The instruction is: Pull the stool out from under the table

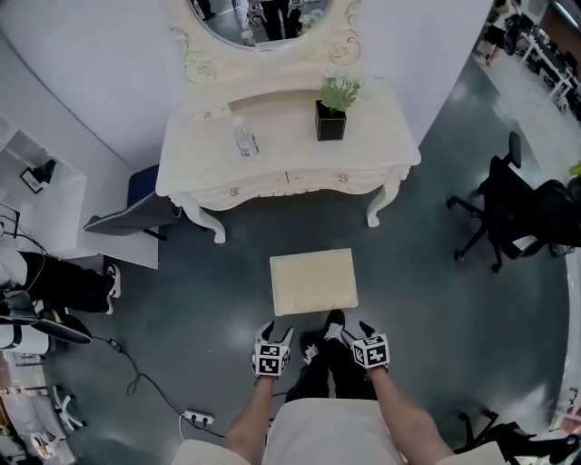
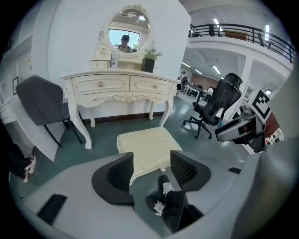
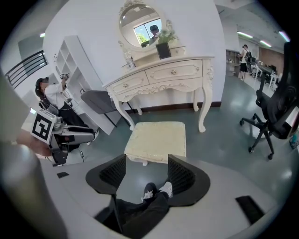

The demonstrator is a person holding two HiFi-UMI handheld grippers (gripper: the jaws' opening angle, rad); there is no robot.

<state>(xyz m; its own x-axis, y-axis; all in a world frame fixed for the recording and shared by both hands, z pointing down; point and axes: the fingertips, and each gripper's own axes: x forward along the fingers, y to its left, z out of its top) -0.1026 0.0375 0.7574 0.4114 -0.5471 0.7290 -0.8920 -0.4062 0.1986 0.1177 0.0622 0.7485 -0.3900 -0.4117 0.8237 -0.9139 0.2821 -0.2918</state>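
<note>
The cream cushioned stool [image 1: 313, 281] stands on the dark floor in front of the ornate white dressing table [image 1: 272, 186], fully outside its legs. My left gripper [image 1: 278, 329] and right gripper [image 1: 352, 327] hover side by side just short of the stool's near edge, above my shoes [image 1: 320, 343]. Both are open with nothing between the fingers and neither touches the stool. In the left gripper view the stool [image 2: 145, 147] lies beyond the open left gripper [image 2: 150, 170]. In the right gripper view the stool [image 3: 156, 140] sits ahead of the open right gripper [image 3: 147, 175].
A potted plant [image 1: 331, 118] and a bottle [image 1: 243, 138] stand on the table under an oval mirror [image 1: 263, 23]. A grey chair [image 1: 136, 213] is left of the table, a black office chair [image 1: 517, 209] at the right. A power strip [image 1: 198, 419] with cable lies near my left.
</note>
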